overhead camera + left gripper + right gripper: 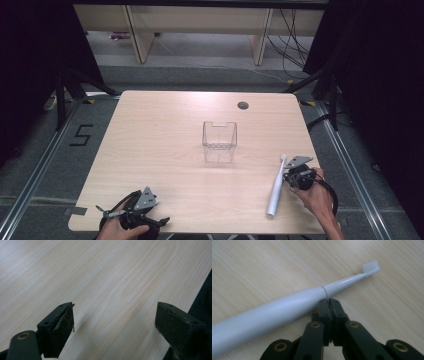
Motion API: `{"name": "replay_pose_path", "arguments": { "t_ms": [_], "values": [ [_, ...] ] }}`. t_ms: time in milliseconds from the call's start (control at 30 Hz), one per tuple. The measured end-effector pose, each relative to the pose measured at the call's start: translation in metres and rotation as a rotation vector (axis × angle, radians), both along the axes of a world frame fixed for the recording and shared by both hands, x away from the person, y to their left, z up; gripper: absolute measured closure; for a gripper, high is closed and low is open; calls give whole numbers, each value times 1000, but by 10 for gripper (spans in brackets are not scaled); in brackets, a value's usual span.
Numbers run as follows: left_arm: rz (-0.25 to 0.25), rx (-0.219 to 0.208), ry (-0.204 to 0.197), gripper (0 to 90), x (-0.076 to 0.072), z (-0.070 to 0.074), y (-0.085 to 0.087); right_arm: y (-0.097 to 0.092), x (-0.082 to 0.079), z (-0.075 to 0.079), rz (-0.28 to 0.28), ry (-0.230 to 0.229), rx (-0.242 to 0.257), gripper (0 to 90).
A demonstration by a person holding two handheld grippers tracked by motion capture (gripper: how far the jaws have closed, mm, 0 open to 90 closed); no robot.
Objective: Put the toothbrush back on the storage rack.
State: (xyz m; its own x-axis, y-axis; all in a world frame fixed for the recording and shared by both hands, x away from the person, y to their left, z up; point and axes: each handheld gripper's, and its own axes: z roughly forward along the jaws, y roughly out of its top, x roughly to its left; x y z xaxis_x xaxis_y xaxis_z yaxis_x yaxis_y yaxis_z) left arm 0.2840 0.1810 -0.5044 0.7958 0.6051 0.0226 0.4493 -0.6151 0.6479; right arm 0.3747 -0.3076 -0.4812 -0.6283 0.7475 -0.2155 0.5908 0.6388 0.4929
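Note:
A white electric toothbrush (276,187) lies flat on the wooden table (160,150) near its right front corner, brush head pointing away from me. My right gripper (288,176) sits just right of it, shut and empty. In the right gripper view the closed tips (328,303) touch the side of the toothbrush (287,307) at its neck ring. My left gripper (132,216) rests at the front left edge, held by a hand. Its jaws stand wide apart over bare wood (115,317), nothing between them.
A clear plastic container (219,141) stands upright at the table's middle, with nothing in it that I can make out. A dark cable hole (243,105) sits near the far edge. The table's front edge runs close beside the left gripper.

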Motion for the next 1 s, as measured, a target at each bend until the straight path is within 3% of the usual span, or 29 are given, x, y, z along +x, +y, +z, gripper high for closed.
{"name": "replay_pose_path", "arguments": {
  "t_ms": [267, 300, 467, 1000],
  "values": [
    [-8, 2, -15, 151, 0, 0, 0, 13, 7, -2, 15, 8, -4, 880],
    [-9, 2, -16, 150, 0, 0, 0, 13, 9, -1, 42, 5, -19, 879],
    [-9, 1, -15, 151, 0, 0, 0, 19, 14, -1, 65, 24, -13, 877],
    [-11, -1, -17, 150, 0, 1, 0, 48, 26, 0, 68, 39, -37, 862]
  ]
}}
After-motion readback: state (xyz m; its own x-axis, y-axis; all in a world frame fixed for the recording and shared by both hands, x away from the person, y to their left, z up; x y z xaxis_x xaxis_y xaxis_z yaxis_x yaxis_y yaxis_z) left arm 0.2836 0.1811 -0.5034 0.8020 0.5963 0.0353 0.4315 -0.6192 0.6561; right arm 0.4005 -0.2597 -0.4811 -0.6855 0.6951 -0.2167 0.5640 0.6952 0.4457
